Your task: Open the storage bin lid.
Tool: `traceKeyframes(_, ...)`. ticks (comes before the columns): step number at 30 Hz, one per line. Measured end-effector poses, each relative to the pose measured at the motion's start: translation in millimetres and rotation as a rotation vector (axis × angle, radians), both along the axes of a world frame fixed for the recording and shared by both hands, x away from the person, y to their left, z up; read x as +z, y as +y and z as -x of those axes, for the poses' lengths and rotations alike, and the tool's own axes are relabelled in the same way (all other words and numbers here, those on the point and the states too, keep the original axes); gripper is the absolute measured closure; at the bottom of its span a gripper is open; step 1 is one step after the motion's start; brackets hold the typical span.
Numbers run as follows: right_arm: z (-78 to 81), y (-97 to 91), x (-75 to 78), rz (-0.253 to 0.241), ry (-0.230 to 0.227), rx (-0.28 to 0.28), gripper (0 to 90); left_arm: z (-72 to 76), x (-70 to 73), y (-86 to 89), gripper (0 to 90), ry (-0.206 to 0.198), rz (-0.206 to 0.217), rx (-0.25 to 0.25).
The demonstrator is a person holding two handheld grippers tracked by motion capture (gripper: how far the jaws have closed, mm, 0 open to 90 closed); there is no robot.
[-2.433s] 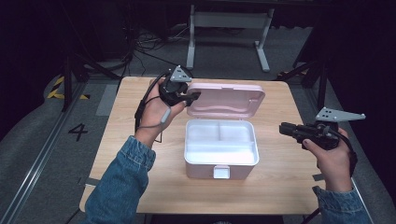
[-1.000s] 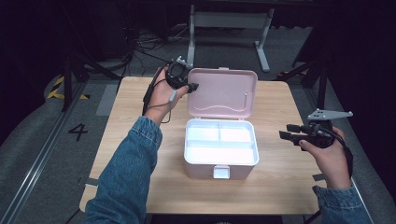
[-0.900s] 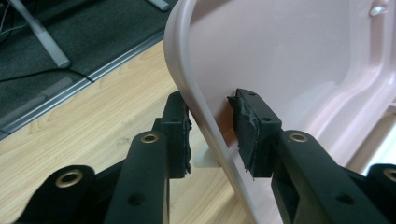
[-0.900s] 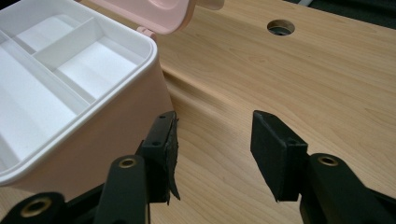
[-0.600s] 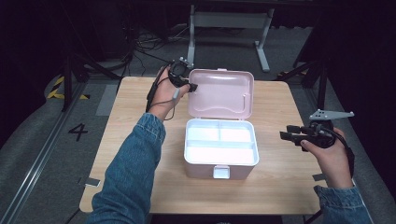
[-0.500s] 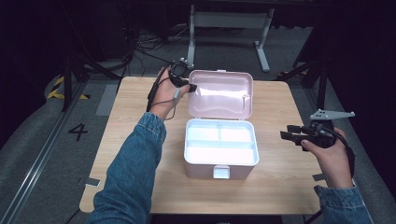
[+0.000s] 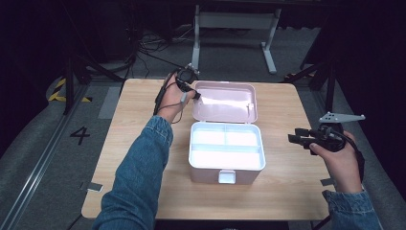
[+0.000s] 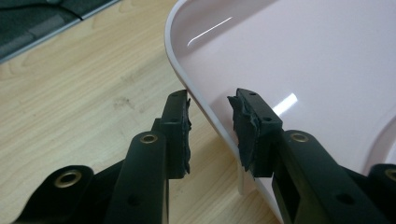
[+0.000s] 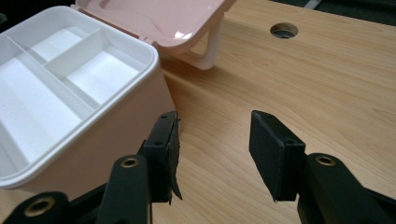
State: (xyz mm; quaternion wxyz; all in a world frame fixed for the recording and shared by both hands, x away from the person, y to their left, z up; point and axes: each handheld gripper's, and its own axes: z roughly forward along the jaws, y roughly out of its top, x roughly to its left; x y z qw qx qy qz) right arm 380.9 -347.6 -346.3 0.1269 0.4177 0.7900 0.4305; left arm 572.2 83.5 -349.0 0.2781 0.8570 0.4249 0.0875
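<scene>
The box [image 7: 227,152] stands open on the desk [image 7: 134,124], its tray empty. The lid [image 8: 299,70] rim sits between the left gripper [image 8: 210,126] jaws, seemingly not yet pinched. The right gripper [image 9: 212,154] hangs wide beside the box. Closing remains.

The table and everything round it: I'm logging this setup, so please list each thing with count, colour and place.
Table: one, light wood, centre.
Box: one, pink, white tray, mid-table.
Lid: one, pink, open behind the box.
Table hole: one, far edge.
Stand: one, grey, floor behind.
Left gripper: one, black, jaws astride the lid's rim, pads not pressing.
Right gripper: one, black, open, right of the box.
Sleeves: two, blue denim.
</scene>
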Motion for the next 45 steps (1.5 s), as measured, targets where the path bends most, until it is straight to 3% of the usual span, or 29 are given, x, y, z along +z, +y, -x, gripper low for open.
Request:
traceKeyframes(4, 1.3, 0.6, 2.1, -0.006, -0.013, 0.008, 53.8, -2.1, -6.6, -0.9, 67.1, 0.023, -0.015, 0.0)
traceKeyframes(15, 0.8, -0.9, 1.3, -0.012, -0.004, 0.005, 53.8, 0.1, -15.9, 4.2, 65.3, 0.038, 0.022, 0.003)
traceKeyframes(22, 0.6, -1.5, 1.0, -0.011, -0.004, 0.003, 53.6, 1.1, -19.5, 4.0, 58.9, 0.038, 0.039, 0.011)
traceKeyframes(26, 0.7, -1.7, 0.9, -0.01, -0.004, 0.002, 53.4, 2.6, -18.8, 5.2, 53.1, 0.024, 0.025, 0.02)
traceKeyframes(30, 0.7, -1.6, 0.9, -0.008, -0.007, 0.002, 53.2, 6.6, -12.3, 9.2, 46.6, -0.015, 0.015, 0.017)
traceKeyframes(35, 0.0, -0.5, 0.5, -0.005, -0.004, 0.002, 52.9, 19.6, 5.1, 15.6, 43.8, -0.064, 0.045, -0.006)
traceKeyframes(37, -1.0, 1.5, 0.3, -0.005, -0.001, 0.004, 52.8, 33.0, 17.3, 17.5, 43.6, -0.091, 0.072, -0.04)
traceKeyframes(38, -1.0, 1.5, 0.3, -0.005, -0.001, 0.004, 52.8, 33.0, 17.3, 17.5, 43.5, -0.091, 0.072, -0.04)
traceKeyframes(45, -4.7, 4.4, -0.8, -0.001, 0.002, 0.016, 52.1, 72.4, 44.6, 27.9, 42.2, -0.149, 0.101, -0.136)
